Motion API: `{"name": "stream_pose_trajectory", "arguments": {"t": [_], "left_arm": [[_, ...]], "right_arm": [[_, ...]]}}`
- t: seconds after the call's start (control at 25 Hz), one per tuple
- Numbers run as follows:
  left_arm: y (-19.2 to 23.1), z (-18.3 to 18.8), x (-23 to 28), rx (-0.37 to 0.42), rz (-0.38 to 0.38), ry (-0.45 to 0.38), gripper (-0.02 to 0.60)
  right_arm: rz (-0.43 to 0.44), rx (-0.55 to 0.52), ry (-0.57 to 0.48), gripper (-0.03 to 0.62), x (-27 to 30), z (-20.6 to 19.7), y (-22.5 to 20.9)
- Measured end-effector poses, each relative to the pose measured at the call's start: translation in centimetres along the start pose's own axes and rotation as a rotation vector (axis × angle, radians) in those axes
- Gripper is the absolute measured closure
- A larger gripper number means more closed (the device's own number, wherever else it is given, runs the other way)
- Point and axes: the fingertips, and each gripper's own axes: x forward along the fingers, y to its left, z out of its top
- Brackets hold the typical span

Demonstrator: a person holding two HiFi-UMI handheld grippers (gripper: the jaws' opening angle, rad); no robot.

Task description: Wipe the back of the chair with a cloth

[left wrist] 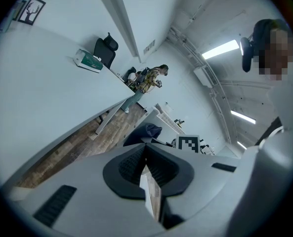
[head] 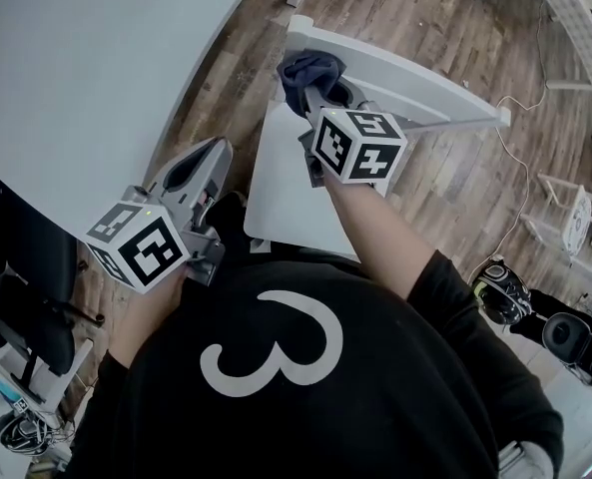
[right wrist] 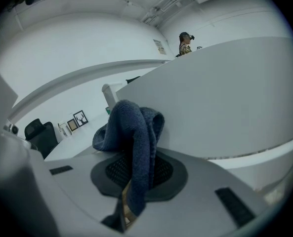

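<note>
So right now the right gripper (head: 312, 90) is clamping down on the dark blue cloth (head: 308, 70), with a fold of it pinched between the jaws and the rest bunching up in front, and it's pressing that wad against the far left end of the chair back (head: 415, 80). In the right gripper view the cloth (right wrist: 132, 127) is sitting right up against the white panel, which is filling the whole right side of the frame. The thing that matters here: the chair back is running long from far left to near right, so almost all of the unwiped surface is lying to the right of the cloth, and I'm guessing a sweep to the right along that axis is what's coming. The right arm is clearly the nearer one. The left gripper (head: 204, 166) is hanging back on the left over the wooden floor (head: 455, 193) between the table (head: 96, 68) and the seat (head: 286, 203), jaws pressed together with nothing in them. Room looks fine: open floor is lying beyond the back's far side, while the table edge is crowding only the left end.
</note>
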Motion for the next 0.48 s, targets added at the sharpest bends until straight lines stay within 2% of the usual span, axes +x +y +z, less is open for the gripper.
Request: {"name": "stream_pose_trajectory", "arguments": {"t": [0.48], "left_arm": [[-1.0,-1.1,0.6,0.018,-0.017,0.026,0.568]], "right_arm": [[-0.062,0.026,-0.008,0.543,-1.3,-0.3,-2.1]]}}
